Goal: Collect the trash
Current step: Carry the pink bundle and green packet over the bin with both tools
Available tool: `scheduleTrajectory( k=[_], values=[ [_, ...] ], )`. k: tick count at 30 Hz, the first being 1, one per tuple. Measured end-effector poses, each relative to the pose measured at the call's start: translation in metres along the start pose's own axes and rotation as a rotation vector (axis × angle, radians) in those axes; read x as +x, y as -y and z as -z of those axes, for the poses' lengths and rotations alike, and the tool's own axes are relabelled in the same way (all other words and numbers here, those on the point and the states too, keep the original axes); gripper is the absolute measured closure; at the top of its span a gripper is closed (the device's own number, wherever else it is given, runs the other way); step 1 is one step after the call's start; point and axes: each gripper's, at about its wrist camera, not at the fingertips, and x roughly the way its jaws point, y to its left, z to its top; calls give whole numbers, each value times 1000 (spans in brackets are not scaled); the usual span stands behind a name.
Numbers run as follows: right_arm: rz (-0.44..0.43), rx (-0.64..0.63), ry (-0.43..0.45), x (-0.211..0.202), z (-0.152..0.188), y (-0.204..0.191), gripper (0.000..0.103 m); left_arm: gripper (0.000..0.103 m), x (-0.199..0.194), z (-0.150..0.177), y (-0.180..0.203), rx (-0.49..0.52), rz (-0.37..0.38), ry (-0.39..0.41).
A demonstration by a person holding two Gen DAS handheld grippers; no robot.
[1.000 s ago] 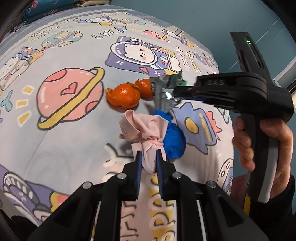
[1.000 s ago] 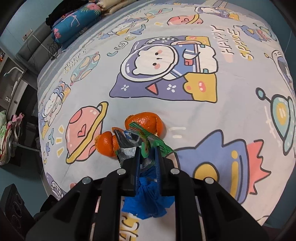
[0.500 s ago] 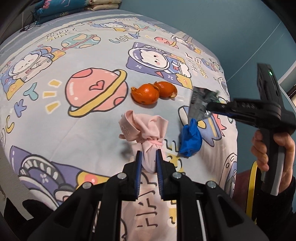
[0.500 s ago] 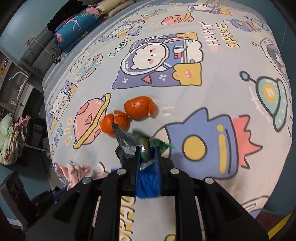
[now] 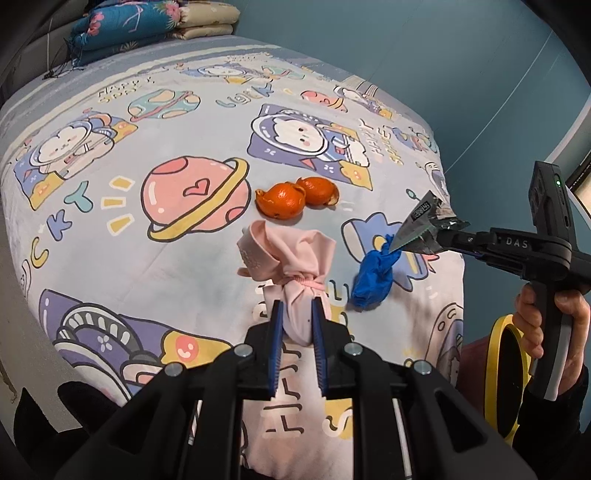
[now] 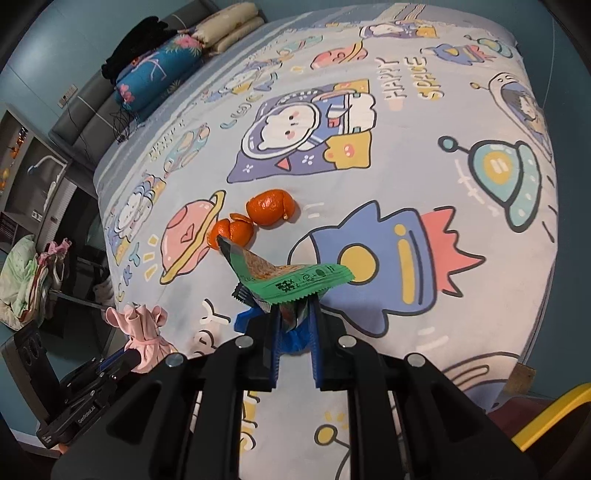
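My left gripper (image 5: 297, 325) is shut on a pink cloth bundle (image 5: 288, 258) and holds it above the bed; the bundle also shows in the right wrist view (image 6: 142, 332). My right gripper (image 6: 293, 325) is shut on a green and silver snack wrapper (image 6: 284, 277), lifted off the bed; the wrapper also shows in the left wrist view (image 5: 424, 225). A crumpled blue glove (image 5: 373, 277) lies on the bedsheet under the wrapper. Two pieces of orange peel (image 5: 282, 199) (image 6: 269, 206) lie on the sheet beyond it.
The bed carries a cartoon space-print sheet (image 5: 147, 147). Folded pillows and blankets (image 5: 140, 26) are stacked at its far end. A yellow-rimmed bin (image 5: 506, 369) stands by the bed's right side. Shelves and laundry (image 6: 26, 269) stand left of the bed.
Both grippers have risen and pulled back from the bed. The right gripper has carried the wrapper to the right, away from the orange peels and off the blue glove.
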Motion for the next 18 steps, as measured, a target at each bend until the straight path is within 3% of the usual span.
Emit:
scheduleTrajectory(
  k=[18],
  values=[
    [-8,29,122,-82,29,26,91,89,-49,12,38,74,-1,80]
  ],
)
